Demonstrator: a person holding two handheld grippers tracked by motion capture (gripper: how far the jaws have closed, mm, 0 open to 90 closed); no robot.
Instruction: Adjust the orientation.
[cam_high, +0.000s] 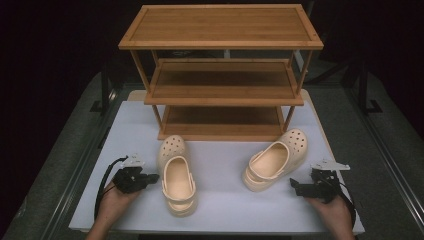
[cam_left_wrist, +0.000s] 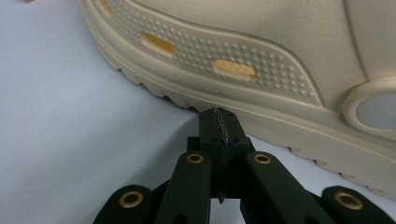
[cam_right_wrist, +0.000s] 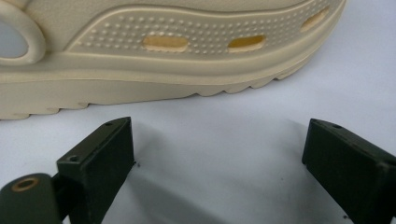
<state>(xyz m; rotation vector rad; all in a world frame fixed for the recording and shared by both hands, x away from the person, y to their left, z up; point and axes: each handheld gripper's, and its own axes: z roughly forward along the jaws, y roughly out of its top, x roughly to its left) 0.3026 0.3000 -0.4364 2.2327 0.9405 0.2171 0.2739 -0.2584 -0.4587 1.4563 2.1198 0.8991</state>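
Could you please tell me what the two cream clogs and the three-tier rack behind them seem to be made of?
Left clog and right clog: apparently moulded foam or rubber, matte, with dimpled sides and vent holes. Rack: likely wood or bamboo, with warm brown grain and a smooth sheen.

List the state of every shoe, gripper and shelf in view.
Left clog: upright on the table, toe toward the rack, unheld.
Right clog: upright, angled, unheld.
Left gripper: shut, empty, tip at left clog's sole.
Right gripper: open, empty, short of right clog.
Rack: three shelves bare.
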